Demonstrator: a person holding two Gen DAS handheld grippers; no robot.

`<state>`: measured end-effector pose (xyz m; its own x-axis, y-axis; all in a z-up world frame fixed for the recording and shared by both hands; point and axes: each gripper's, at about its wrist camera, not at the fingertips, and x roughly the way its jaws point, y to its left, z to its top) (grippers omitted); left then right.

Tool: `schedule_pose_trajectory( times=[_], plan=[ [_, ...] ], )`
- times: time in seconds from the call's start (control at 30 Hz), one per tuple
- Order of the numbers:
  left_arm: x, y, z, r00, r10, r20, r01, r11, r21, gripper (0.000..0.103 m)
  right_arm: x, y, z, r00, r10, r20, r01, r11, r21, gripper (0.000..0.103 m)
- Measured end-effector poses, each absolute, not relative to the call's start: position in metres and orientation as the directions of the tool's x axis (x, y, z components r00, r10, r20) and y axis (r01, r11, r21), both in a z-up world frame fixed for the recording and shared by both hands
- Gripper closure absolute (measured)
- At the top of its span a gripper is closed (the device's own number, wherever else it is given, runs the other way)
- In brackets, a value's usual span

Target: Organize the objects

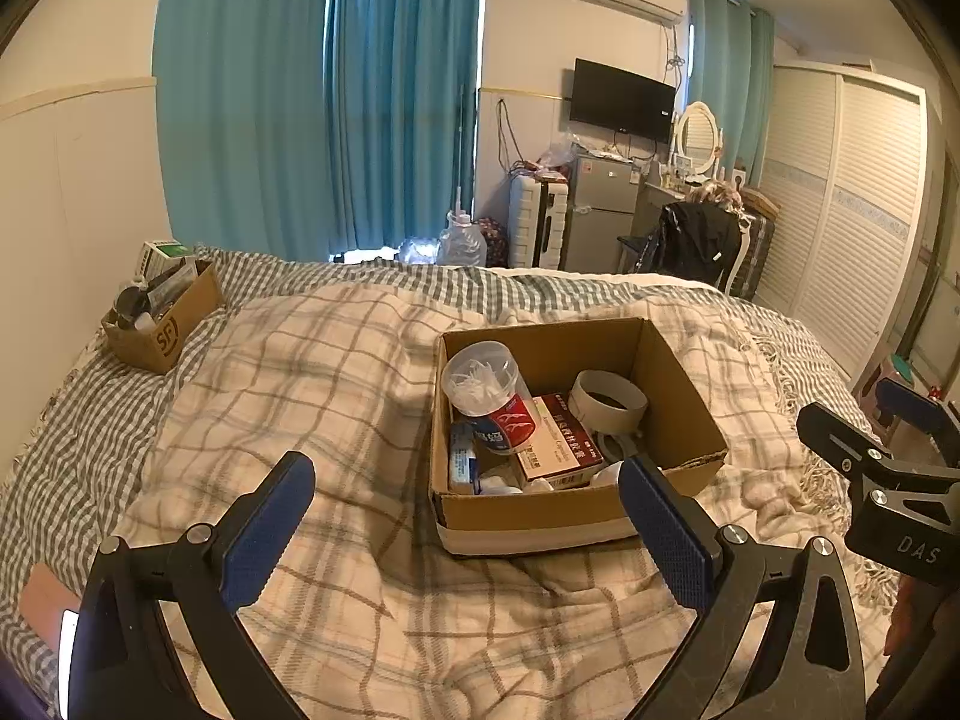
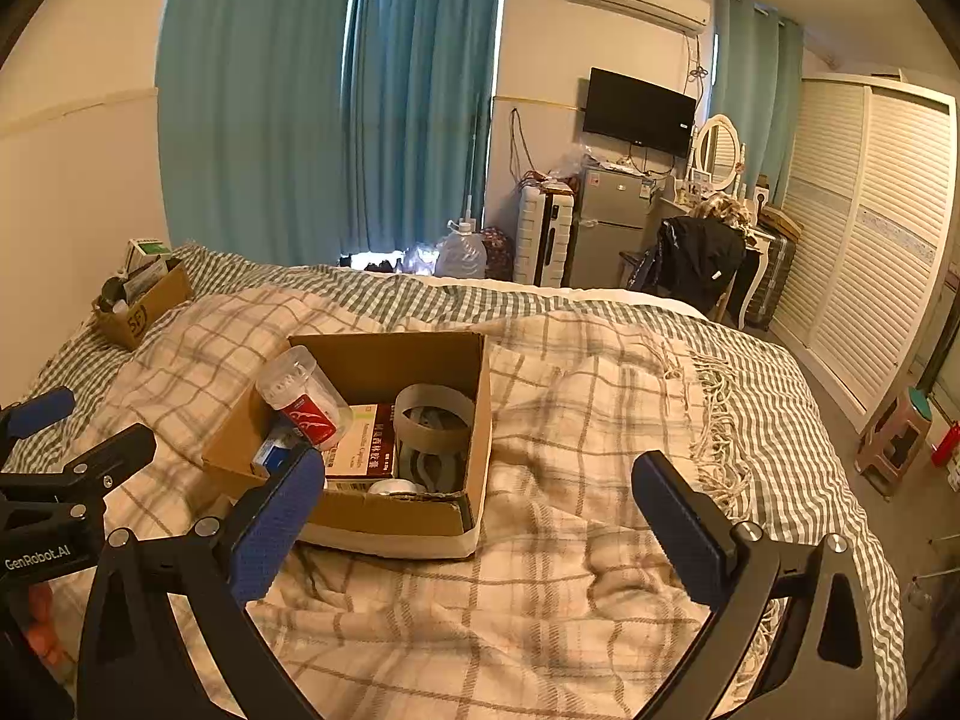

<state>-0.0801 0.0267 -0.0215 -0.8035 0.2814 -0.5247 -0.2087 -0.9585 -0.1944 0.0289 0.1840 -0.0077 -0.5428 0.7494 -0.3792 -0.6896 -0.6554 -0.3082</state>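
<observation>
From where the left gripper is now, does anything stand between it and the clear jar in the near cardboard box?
Nothing visible blocks the way. The left gripper, jaws open, is above the plaid blanket; the clear jar leans above the near cardboard box's front wall, reachable from above.

The small cardboard box (image 1: 165,327) at the far left of the bed carries a round black "SF" mark on its side — it shows in both wrists' views. "DAS" stands in pale letters on the black body of the right claw (image 1: 918,546), seen at the edge of the left wrist view. "GenRobot.AI" is printed in white on the left claw (image 2: 39,558), seen from the right wrist. The red-and-white carton (image 1: 561,441) in the open box (image 1: 690,414) bears Chinese characters — too small to read.
</observation>
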Motion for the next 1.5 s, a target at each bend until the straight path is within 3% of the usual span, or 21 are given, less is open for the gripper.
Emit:
schedule_pose_trajectory(
  times=[1.3,1.5],
  plan=[
    [-0.0815,0.0223,-0.0266,-0.805,0.276,-0.525,-0.195,-0.959,-0.204,0.000,0.0270,0.1865,-0.0115,-0.544,0.743,-0.390,-0.689,-0.661,-0.298,0.000],
    [-0.0818,0.0189,-0.0242,-0.799,0.299,-0.521,-0.191,-0.949,-0.251,0.000,0.0260,0.1861,-0.0125,-0.542,0.744,-0.392,-0.690,-0.660,-0.299,0.000]
  ],
)
